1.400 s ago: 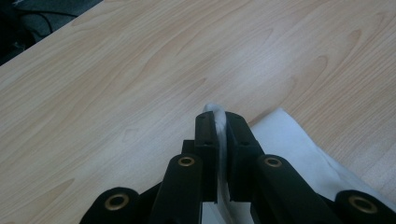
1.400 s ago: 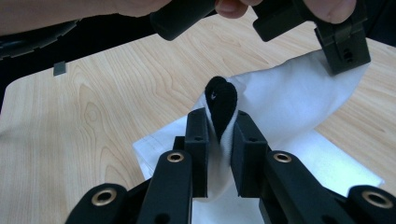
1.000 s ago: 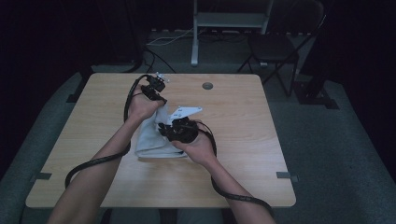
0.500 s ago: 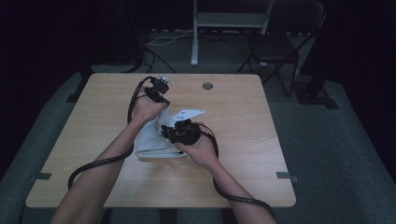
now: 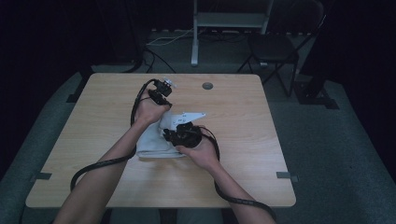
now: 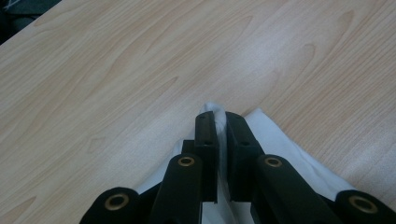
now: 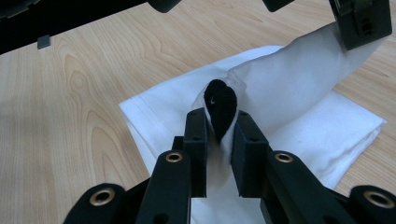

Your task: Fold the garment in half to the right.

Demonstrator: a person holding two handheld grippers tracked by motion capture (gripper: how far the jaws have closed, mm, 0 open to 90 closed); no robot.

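Note:
A white folded cloth (image 5: 150, 142) lies on the wooden table (image 5: 243, 140), near its middle. My left gripper (image 6: 215, 116) is shut on one edge of the cloth (image 6: 280, 140) and holds that part raised off the pile. In the right gripper view the left gripper (image 7: 362, 23) is at the upper right, with the cloth (image 7: 299, 79) stretched down from it. My right gripper (image 7: 219, 119) is shut on a bunched fold of the same cloth. A small dark patch (image 7: 220, 105) sits in that fold; I cannot tell what it is.
A round dark grommet (image 5: 207, 86) is set in the table's far side. A chair (image 5: 275, 46) and a metal stand (image 5: 229, 21) are on the floor beyond the table. The gripper cables (image 5: 100, 163) trail along both forearms toward the near edge.
My left hand has shifted a little to the right with the cloth in its jaws. My right hand has drawn slightly nearer to me. Both grips are unchanged.

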